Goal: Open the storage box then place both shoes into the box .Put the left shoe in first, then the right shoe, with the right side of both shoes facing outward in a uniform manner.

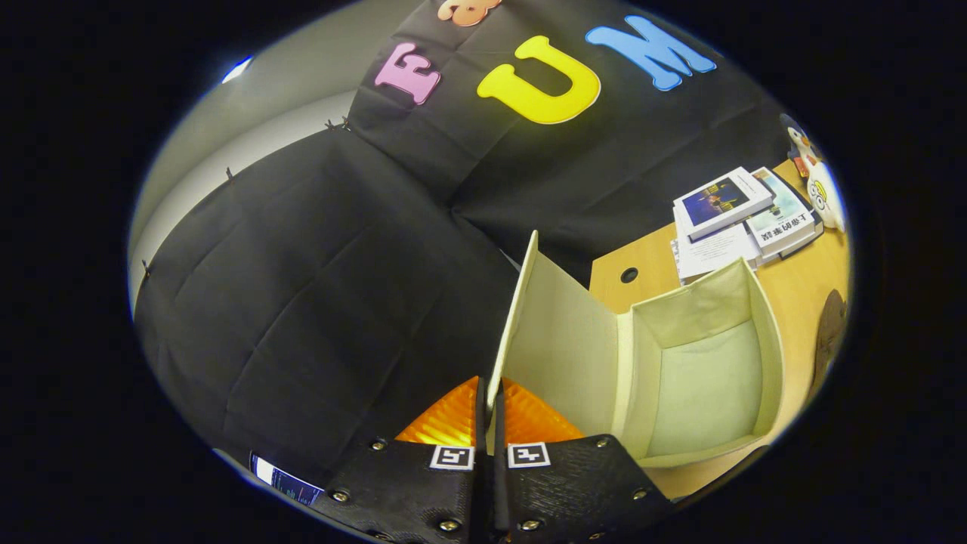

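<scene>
The cream fabric storage box (699,378) stands open on the wooden table, its inside bare and pale. Its lid (555,340) is swung up and stands on edge to the left of the box. My gripper (491,404) is shut on the lid's lower edge, with both fingers pressed against the thin panel from either side. A dark brown rounded thing (829,332), perhaps a shoe, lies on the table to the right of the box, only partly in view.
A stack of books (744,215) lies on the wooden table (801,279) beyond the box. A penguin plush toy (816,177) stands past the books. A round cable hole (629,275) sits in the tabletop behind the lid.
</scene>
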`<state>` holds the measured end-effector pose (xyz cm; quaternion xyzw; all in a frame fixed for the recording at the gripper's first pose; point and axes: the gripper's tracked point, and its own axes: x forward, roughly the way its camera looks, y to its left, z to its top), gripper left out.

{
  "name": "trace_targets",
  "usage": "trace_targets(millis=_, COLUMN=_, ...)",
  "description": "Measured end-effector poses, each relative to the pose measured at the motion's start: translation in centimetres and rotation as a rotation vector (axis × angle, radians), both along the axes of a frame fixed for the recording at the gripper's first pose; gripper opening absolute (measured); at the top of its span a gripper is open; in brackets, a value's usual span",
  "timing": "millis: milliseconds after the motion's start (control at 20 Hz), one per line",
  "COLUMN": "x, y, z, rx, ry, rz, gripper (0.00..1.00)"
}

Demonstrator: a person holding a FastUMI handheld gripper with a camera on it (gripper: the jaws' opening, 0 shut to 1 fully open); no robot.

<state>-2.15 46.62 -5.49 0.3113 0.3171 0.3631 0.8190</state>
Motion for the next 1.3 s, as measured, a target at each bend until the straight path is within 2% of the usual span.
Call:
trace_targets(millis=100, x=0.0, y=1.6, z=-0.2, rx=0.000, ry=-0.003, rz=0.018, gripper=0.02)
trace_targets(millis=150, x=-0.1, y=2.0, z=-0.2, rx=-0.008, ry=-0.007, rz=0.024, gripper=0.08)
trace_targets(millis=250, x=-0.3, y=3.0, z=-0.2, rx=-0.011, ry=-0.022, rz=0.042, gripper=0.10)
trace_targets(millis=350, x=-0.5, y=3.1, z=0.4, rx=-0.015, ry=-0.051, rz=0.054, gripper=0.21)
trace_targets(millis=450, x=-0.2, y=2.4, z=0.5, rx=-0.044, ry=-0.094, rz=0.050, gripper=0.60)
trace_targets(millis=550, x=0.6, y=0.5, z=0.4, rx=-0.106, ry=-0.149, rz=0.005, gripper=0.98)
trace_targets(millis=850, x=2.7, y=-5.3, z=0.1, rx=-0.203, ry=-0.225, rz=-0.070, gripper=0.97)
trace_targets(millis=1100, x=4.6, y=-12.3, z=-0.1, rx=-0.331, ry=-0.311, rz=-0.153, gripper=0.97)
trace_targets(millis=1300, x=5.3, y=-17.9, z=-1.1, rx=-0.394, ry=-0.317, rz=-0.219, gripper=0.97)
